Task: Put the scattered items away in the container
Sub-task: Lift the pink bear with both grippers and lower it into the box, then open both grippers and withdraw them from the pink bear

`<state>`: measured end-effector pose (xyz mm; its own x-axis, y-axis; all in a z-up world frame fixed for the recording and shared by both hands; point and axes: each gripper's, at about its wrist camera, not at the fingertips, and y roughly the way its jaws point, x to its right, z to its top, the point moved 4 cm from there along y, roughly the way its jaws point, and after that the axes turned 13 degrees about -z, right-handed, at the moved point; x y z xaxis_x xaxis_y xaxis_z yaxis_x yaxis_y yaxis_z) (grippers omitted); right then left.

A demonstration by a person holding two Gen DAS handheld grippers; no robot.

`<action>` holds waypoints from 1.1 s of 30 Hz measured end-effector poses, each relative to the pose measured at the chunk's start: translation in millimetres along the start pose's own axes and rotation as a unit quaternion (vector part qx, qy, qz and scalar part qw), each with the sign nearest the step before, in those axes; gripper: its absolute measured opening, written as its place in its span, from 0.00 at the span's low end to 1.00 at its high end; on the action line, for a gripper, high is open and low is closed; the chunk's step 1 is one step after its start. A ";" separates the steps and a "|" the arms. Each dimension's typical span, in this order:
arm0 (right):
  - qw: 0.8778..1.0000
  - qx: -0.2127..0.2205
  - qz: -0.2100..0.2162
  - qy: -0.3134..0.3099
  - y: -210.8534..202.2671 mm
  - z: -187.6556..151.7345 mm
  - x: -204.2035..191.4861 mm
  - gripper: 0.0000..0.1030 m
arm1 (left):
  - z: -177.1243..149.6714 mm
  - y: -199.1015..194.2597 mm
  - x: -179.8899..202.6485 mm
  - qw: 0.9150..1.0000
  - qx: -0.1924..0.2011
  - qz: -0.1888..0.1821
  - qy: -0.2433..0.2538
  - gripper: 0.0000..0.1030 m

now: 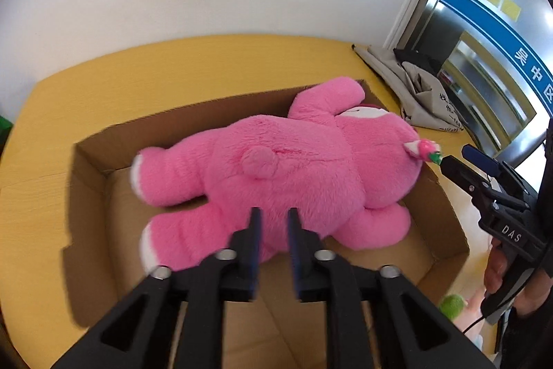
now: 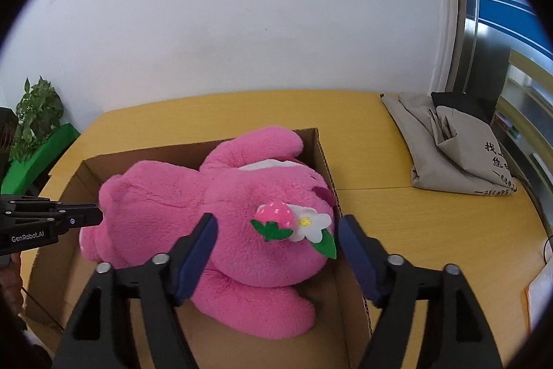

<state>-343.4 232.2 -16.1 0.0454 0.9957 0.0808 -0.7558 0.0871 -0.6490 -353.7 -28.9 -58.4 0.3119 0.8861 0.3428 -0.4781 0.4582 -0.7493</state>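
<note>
**me:** Closest in, my left gripper [image 1: 273, 217] is partly spread at the pink plush bear's [image 1: 276, 168] back, pinching nothing. My right gripper [image 2: 276, 227] gapes wide around its head, pads off the fur.

**reply:** So is the bear in?

**me:** Yeah, lying on its front in the cardboard box [image 1: 93, 161], one arm poking over the far wall. Past that, a grey bag [image 2: 446, 151] still sits on the yellow table [image 2: 414, 230]. Not sure it counts.
</note>
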 end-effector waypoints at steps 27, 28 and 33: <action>0.997 -0.021 -0.066 -0.021 -120.4 -112.9 -17.6 0.78 | -136.8 -108.8 14.1 0.994 0.036 0.099 -0.017 0.85; 0.997 0.007 -0.067 -0.024 -138.0 -106.3 -19.9 0.79 | -139.2 -122.1 22.4 0.992 0.056 0.110 -0.011 0.91; 0.995 0.073 -0.065 -0.022 -195.9 -95.0 -25.7 0.81 | -153.9 -164.5 55.5 0.983 0.133 0.125 -0.001 1.00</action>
<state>-134.5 192.6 37.1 0.1228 0.9736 0.1925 -0.8329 0.2066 -0.5135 -131.4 -65.9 -3.4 0.1564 0.9731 0.1688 -0.7377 0.2288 -0.6351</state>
